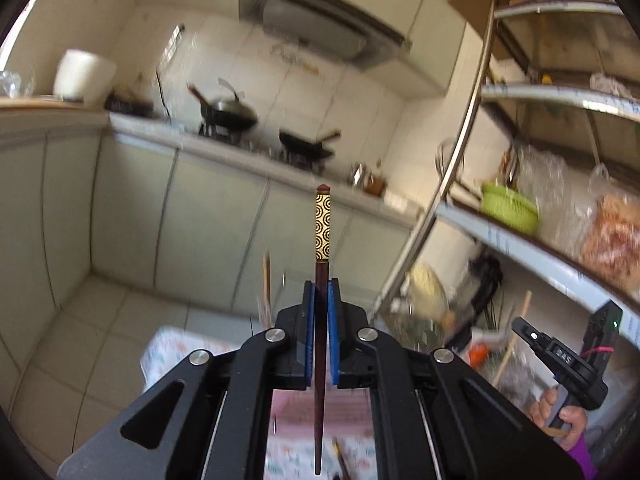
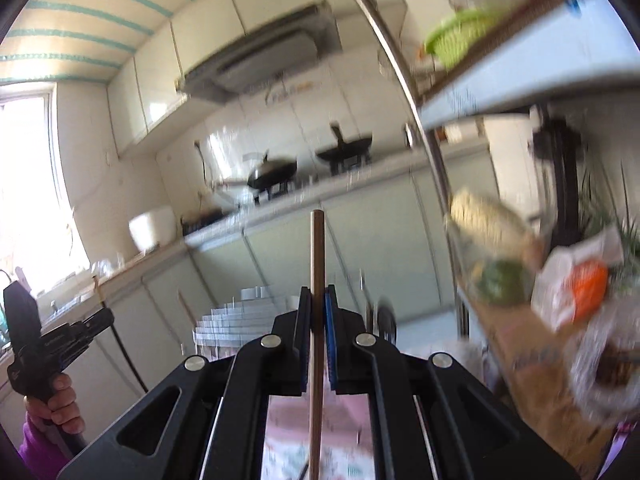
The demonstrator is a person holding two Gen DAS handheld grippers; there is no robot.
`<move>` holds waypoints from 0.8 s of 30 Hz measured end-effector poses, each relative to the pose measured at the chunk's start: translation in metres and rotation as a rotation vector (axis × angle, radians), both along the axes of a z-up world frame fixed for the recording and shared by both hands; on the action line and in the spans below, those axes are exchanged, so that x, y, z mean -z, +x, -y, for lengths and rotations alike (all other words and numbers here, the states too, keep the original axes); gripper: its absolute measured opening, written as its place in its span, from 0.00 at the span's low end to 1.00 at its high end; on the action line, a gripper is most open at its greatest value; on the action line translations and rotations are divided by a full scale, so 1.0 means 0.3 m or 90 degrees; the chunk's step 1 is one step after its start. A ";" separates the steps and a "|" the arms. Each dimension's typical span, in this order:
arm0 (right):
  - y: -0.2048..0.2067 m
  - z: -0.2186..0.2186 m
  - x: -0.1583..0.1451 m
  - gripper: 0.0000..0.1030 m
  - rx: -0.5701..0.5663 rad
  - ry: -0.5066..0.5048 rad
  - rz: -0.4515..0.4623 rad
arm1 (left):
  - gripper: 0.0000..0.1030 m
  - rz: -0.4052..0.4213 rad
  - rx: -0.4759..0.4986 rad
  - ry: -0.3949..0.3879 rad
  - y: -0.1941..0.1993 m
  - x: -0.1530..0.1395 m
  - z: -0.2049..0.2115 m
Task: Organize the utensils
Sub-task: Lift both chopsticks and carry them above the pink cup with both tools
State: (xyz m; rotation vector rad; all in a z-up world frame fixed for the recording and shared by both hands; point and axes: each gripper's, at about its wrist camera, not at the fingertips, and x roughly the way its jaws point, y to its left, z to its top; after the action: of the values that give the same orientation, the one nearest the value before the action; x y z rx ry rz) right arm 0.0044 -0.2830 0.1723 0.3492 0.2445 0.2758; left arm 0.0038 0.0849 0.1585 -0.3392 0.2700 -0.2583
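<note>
Chopsticks [image 1: 322, 224] before blurred kitchen counter [image 1: 224, 148]

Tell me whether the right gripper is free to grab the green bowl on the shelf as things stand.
Probably not. The right gripper is shut on a plain wooden chopstick, so its jaws are occupied. The green bowl sits up on the shelf, well above the fingers; it would need to release first.

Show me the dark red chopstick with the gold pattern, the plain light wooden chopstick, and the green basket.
Dark red chopstick with gold patterned end [image 1: 322, 227]: left wrist view, on the gold band.
Plain light wooden chopstick [image 2: 318, 256]: right wrist view, on its upper shaft.
Green plastic basket [image 1: 508, 208]: left wrist view, on its outer wall.
</note>
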 end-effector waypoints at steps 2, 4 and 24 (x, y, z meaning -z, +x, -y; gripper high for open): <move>0.007 0.007 -0.041 0.06 0.012 0.007 0.027 | 0.05 0.035 -0.026 0.000 0.014 -0.058 -0.005; 0.016 0.013 -0.084 0.06 0.032 0.009 0.061 | 0.05 0.061 -0.044 0.001 0.033 -0.095 -0.006; 0.200 0.044 -0.016 0.06 0.135 0.008 0.096 | 0.05 0.023 -0.107 0.089 0.289 0.097 0.082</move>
State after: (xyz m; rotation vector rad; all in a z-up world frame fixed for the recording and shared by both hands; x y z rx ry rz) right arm 0.0645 -0.2963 0.1772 0.3612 0.0562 0.0935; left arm 0.0904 0.0602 0.1293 -0.2171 0.2213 -0.0794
